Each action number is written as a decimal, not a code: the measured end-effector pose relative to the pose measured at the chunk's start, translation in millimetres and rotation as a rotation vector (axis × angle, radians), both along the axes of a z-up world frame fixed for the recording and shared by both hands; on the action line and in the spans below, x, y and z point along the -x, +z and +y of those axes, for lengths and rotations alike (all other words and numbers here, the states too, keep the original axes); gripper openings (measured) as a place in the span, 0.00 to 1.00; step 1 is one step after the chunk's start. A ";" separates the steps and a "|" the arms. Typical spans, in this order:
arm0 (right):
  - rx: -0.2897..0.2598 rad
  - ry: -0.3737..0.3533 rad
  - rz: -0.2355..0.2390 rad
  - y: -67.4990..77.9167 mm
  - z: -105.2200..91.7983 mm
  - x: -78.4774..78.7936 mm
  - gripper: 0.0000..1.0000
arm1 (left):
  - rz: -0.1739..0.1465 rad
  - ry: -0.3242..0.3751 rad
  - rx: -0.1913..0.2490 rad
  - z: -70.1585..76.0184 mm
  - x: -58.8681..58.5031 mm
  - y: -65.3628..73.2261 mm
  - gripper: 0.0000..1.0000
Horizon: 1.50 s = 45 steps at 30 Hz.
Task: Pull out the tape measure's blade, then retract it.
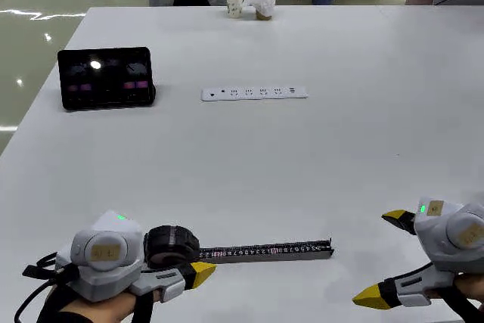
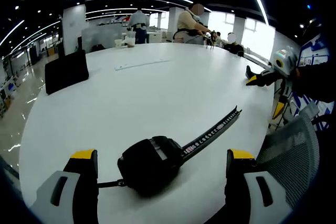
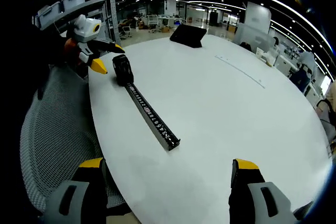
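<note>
"Where is the black round-cased tape measure (image 1: pixel 172 246) lying?"

"It's sitting on the white surface (image 1: pixel 302 156) near the front edge, between the yellow tips of the left claw (image 2: pixel 162 156), which is gaping wide. Its dark numbered blade (image 1: pixel 265 251) is lying pulled out flat, pointing toward the right claw (image 1: pixel 384 257)."

"Is that one pinching anything?"

"No, it's spread too, hovering apart from the blade's end."
</note>
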State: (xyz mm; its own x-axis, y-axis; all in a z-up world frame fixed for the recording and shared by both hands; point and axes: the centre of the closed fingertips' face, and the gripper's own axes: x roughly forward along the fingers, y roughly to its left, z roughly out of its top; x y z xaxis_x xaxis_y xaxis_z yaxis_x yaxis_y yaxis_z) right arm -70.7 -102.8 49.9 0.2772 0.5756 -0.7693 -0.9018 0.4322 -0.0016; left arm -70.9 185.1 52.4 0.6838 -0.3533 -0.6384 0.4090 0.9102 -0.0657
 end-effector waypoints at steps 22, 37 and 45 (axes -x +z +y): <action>0.142 0.236 0.007 -28.5 22.3 -33.2 0.99 | 0.057 0.436 0.153 -1.5 -28.0 6.4 0.99; 0.197 0.346 0.064 -49.8 36.1 -41.2 0.96 | -0.062 0.415 0.040 5.9 -31.1 -8.2 0.99; 0.218 0.412 0.066 -54.5 39.9 -40.4 0.81 | -0.140 0.396 0.054 8.9 -37.0 -19.9 0.99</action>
